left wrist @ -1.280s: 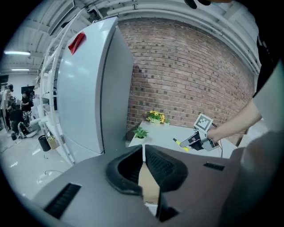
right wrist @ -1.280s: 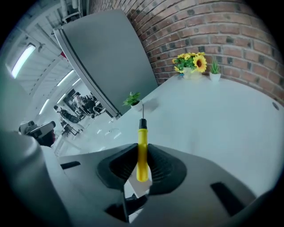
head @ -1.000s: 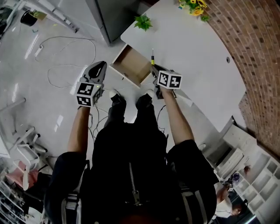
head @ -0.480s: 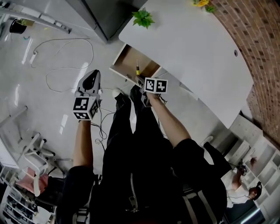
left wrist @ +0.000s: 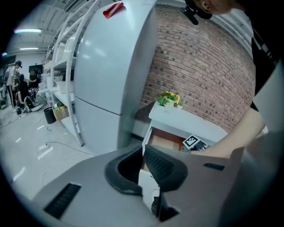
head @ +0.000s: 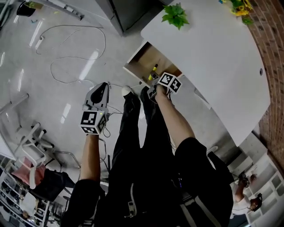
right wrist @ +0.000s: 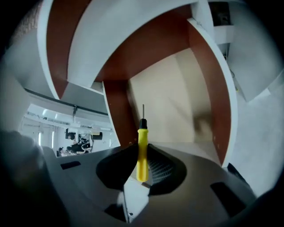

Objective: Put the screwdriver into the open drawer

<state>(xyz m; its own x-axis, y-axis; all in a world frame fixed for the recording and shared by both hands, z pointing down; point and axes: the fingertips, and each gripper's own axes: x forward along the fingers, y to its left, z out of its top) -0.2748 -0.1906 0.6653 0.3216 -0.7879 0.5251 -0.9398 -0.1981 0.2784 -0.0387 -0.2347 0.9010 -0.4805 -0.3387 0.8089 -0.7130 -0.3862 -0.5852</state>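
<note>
A screwdriver [right wrist: 142,150] with a yellow handle and thin metal shaft is clamped between the pads of my right gripper [right wrist: 140,153]. Its tip points into the open drawer [right wrist: 171,99], which has a pale floor and brown side walls. From the head view, the right gripper [head: 155,82] hovers at the drawer's [head: 143,60] front edge, the screwdriver [head: 153,71] reaching over the inside. My left gripper [head: 103,88] hangs to the left over the floor, away from the drawer. In the left gripper view its jaws [left wrist: 143,148] meet at the tips with nothing between them.
The drawer sits under a white table [head: 213,44] that carries a green plant [head: 175,15] and yellow flowers [head: 235,6]. A grey cabinet [head: 133,11] stands beside it. A white cable [head: 66,66] loops on the floor at left. The person's legs [head: 142,128] stand before the drawer.
Both grippers have come down. The right one has rolled and carried the screwdriver from beside the table edge to over the open drawer. The left has sunk toward the floor.
</note>
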